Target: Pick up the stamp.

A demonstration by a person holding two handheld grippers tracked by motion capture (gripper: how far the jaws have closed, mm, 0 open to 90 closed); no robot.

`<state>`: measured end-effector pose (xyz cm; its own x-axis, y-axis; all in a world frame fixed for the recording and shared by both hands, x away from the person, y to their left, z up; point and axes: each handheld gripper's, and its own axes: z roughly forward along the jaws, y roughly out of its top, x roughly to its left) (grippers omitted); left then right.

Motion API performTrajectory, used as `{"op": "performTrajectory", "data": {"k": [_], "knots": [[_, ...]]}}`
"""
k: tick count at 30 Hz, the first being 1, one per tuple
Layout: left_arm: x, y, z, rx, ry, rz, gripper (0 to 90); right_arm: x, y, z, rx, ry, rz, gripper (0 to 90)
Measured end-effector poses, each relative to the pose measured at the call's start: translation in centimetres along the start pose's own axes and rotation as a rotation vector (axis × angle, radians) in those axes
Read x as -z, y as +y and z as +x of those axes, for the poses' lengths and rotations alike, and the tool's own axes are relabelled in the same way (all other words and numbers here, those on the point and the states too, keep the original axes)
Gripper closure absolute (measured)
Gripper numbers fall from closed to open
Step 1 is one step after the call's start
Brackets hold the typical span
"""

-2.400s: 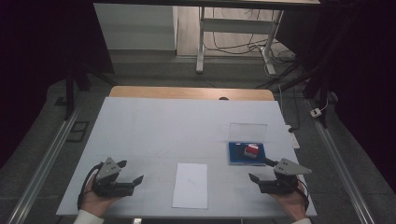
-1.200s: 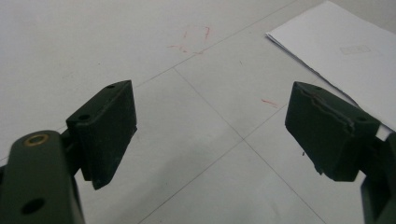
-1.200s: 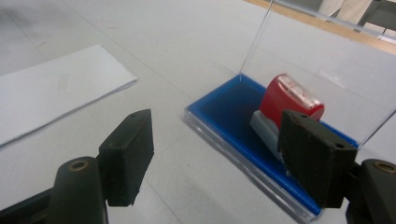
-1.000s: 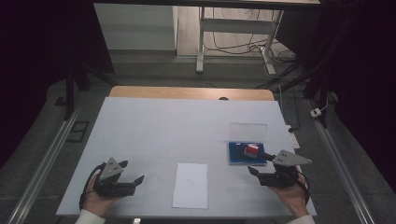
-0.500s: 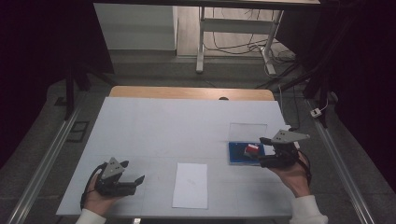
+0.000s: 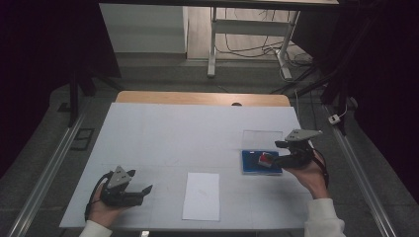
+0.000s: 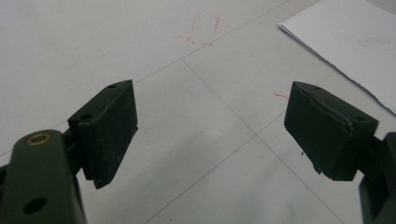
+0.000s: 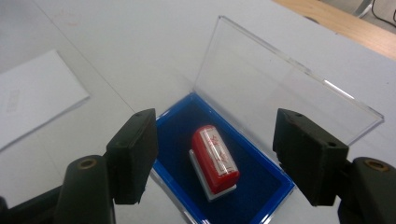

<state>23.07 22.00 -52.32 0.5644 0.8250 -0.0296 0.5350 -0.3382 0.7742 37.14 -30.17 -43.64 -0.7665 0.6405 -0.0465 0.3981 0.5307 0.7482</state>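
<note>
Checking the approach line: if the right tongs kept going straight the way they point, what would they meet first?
Most likely the red stamp lying in the blue case; it sits centred between the open right tongs.

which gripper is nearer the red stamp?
Right. The right gripper hovers just over the red stamp in its blue case, fingers apart on either side, not touching. The left gripper sits across the table, beyond the paper sheet.

Left black two-jaw gripper (image 6: 143,189): low at seven o'clock, jaws wide apart, pointing towards three o'clock. Right black two-jaw gripper (image 6: 277,152): raised at four o'clock, pointing nine o'clock, jaws apart, just been narrowing, nothing clamped.
</note>
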Motion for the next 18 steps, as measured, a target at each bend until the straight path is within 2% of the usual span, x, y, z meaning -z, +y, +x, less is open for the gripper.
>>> {"op": "performTrajectory", "data": {"k": [7, 9, 15, 18], "knots": [[0.0, 0.0, 0.2, 0.015, -0.003, -0.003, 17.9, -1.6, -0.1, -0.8, 0.006, 0.026, 0.054, 34.6], [0.0, 0.0, 0.3, 0.017, -0.001, -0.004, 18.0, -2.4, -0.2, -0.7, 0.017, 0.043, 0.083, 35.9], [0.0, -0.2, 0.2, 0.022, 0.0, 0.0, 18.0, -3.1, -0.3, -0.7, 0.036, 0.044, 0.112, 41.1], [0.0, -0.2, 0.3, 0.022, 0.001, -0.002, 18.2, -3.3, -0.6, -0.8, 0.048, 0.032, 0.145, 45.9]]}}
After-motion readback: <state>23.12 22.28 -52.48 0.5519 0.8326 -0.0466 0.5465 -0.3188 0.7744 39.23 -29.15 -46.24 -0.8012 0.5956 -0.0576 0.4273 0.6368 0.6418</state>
